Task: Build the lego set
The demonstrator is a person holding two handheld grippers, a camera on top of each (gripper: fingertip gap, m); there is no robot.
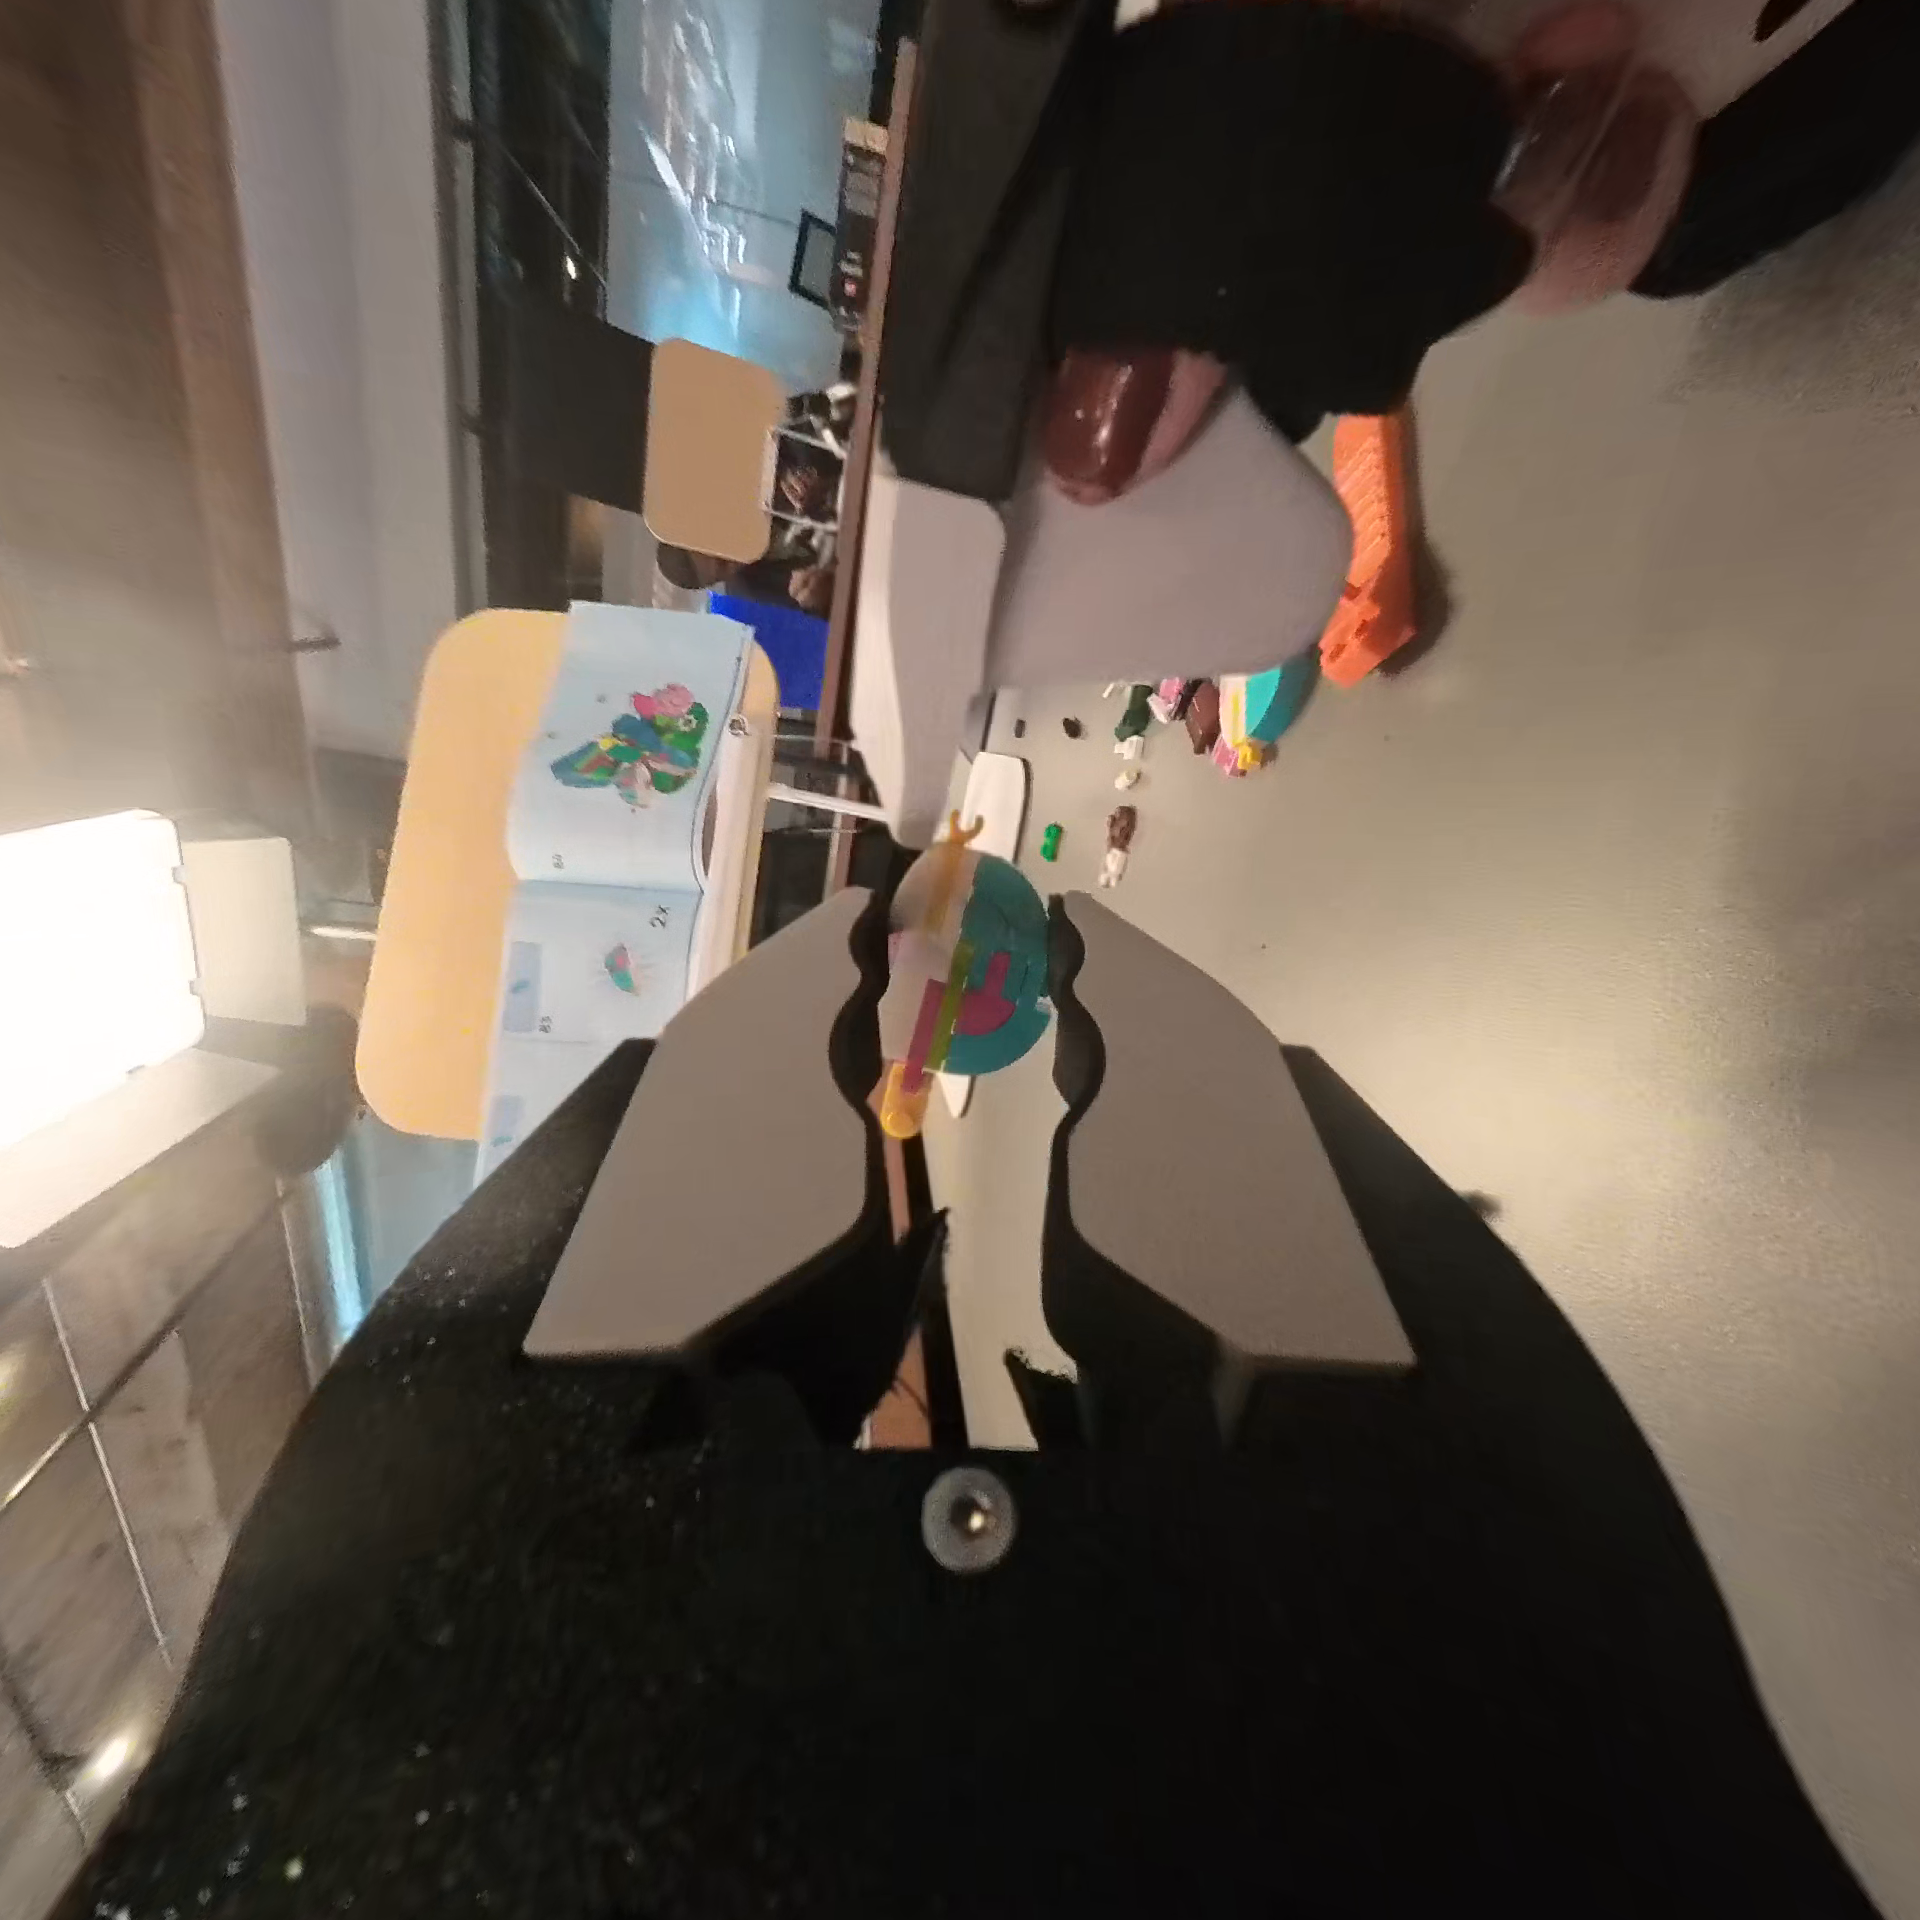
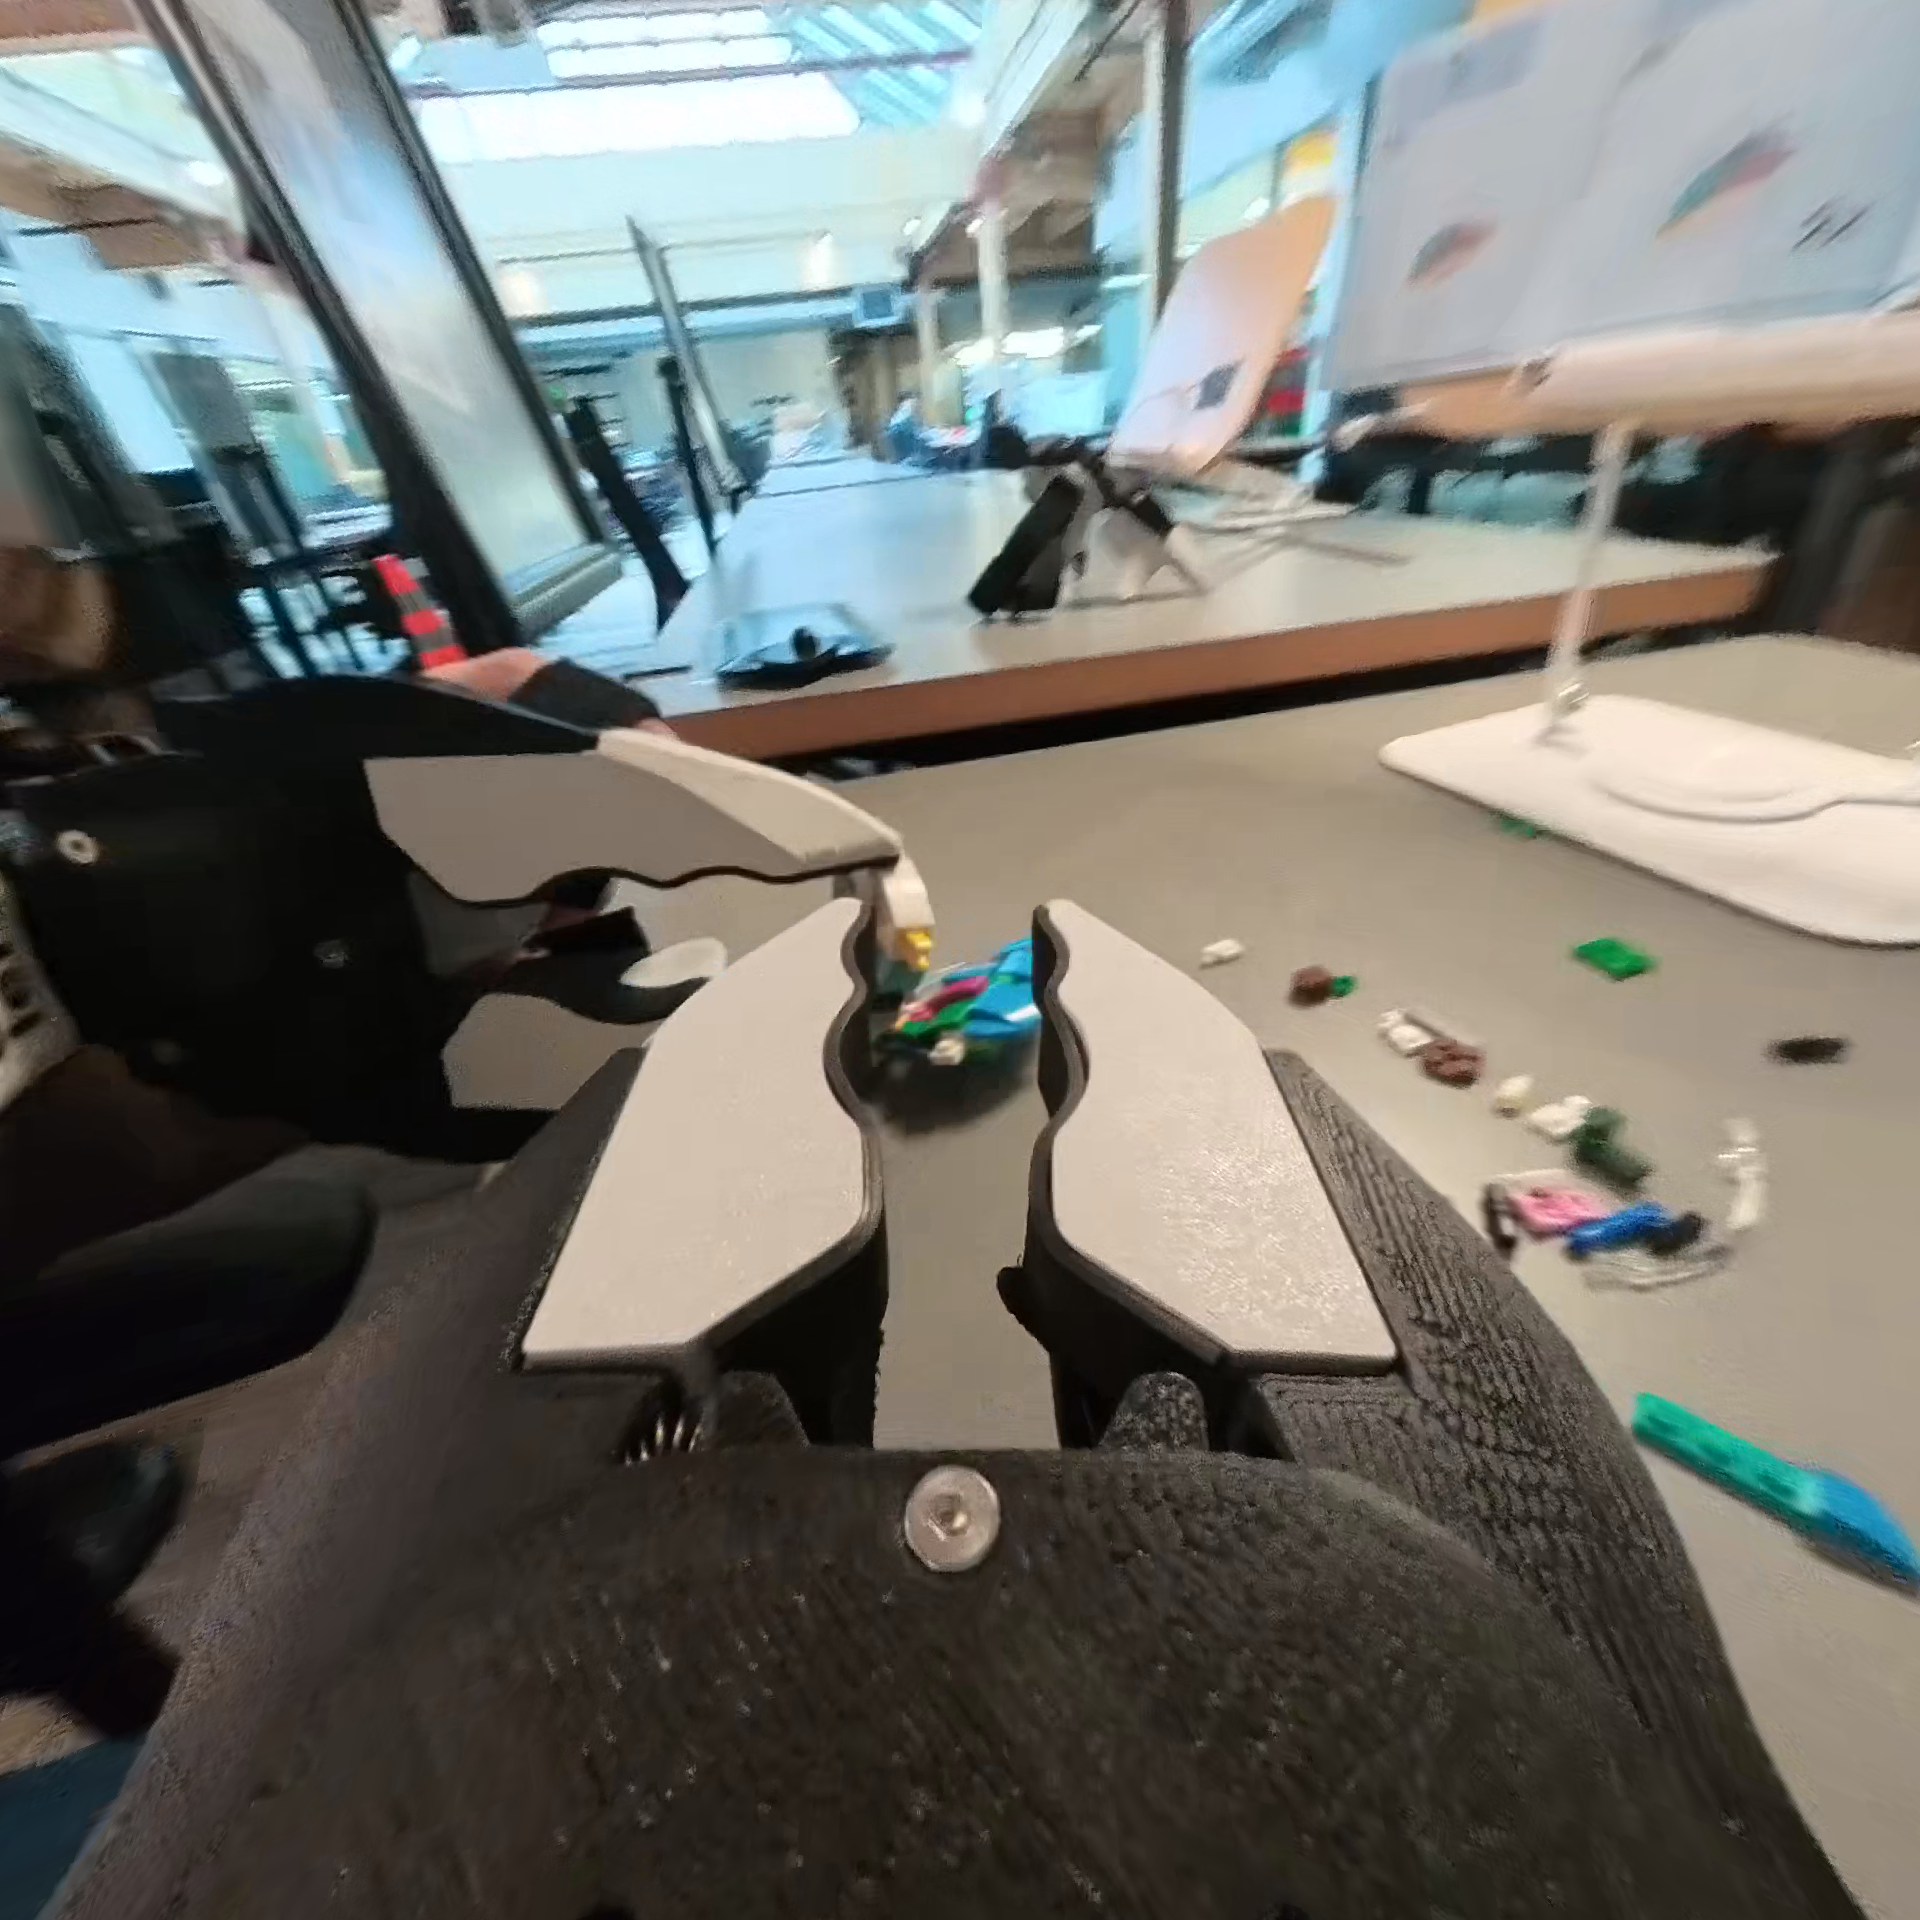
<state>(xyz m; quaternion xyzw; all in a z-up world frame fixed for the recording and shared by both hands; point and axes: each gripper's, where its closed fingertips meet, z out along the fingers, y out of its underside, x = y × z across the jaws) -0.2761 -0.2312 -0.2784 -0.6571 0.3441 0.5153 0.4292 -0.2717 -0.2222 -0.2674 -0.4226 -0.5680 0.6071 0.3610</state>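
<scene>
My left gripper (image 1: 966, 914) is shut on a small lego assembly (image 1: 997, 997) of teal, white, pink and yellow parts and holds it above the grey table (image 1: 1558, 1039). In the right wrist view its upper finger (image 2: 644, 821) comes in from the left with the white end of the assembly (image 2: 906, 904) at its tip. My right gripper (image 2: 951, 920) is open and empty, just right of the left gripper's tip. A second colourful build (image 2: 971, 1008) lies on the table beyond its fingers. One right finger (image 1: 1164, 561) and a hand (image 1: 1101, 426) show in the left wrist view.
An open instruction booklet (image 1: 623, 821) rests on a stand with a white base (image 2: 1662, 800). Several loose small pieces (image 2: 1444, 1049) are scattered on the table at the right, with a green plate (image 2: 1610, 956) and a long teal-blue piece (image 2: 1766, 1486). An orange tool (image 1: 1371, 540) lies by the right gripper. The tips of both grippers are at nearly the same place.
</scene>
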